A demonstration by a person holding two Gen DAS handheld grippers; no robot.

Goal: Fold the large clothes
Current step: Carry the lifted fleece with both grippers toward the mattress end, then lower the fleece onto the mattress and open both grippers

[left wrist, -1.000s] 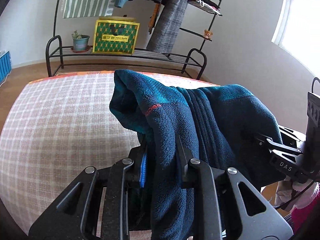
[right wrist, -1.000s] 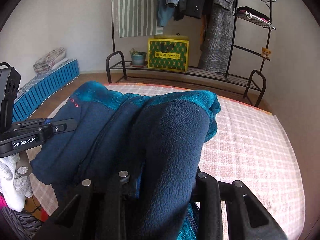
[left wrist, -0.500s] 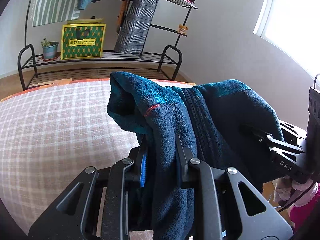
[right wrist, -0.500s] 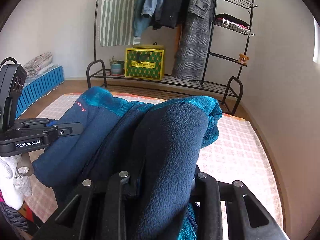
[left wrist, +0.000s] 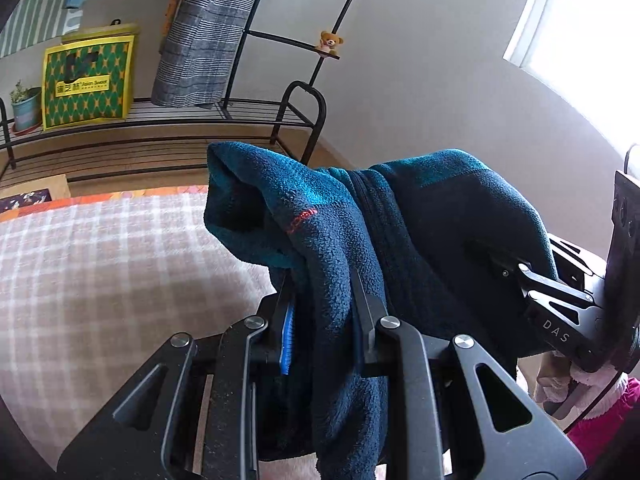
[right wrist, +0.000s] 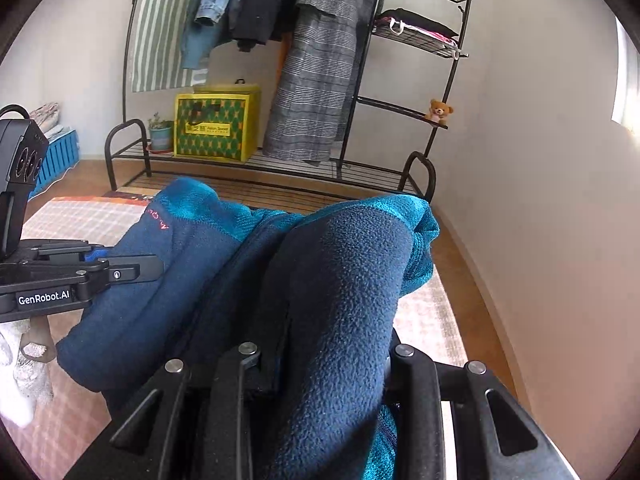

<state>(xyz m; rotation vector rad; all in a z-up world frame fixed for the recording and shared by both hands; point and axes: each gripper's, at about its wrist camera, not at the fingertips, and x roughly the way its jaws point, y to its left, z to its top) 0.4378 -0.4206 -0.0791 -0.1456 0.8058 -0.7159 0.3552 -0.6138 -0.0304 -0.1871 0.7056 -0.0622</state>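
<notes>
We have the blue fleece jacket [left wrist: 420,240] bunched and lifted above the checked blanket [left wrist: 100,260], slung between both tongs. It looks thick, soft and floppy, so we judge it best held by doubled edges near the zip. The left gripper [left wrist: 324,300] and right gripper [right wrist: 332,344] each pinch a fold of it.

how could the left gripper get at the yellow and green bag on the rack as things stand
Probably not. The left gripper is clamped on the blue fleece, and the yellow and green bag sits far off, beyond the plaid cover.
</notes>
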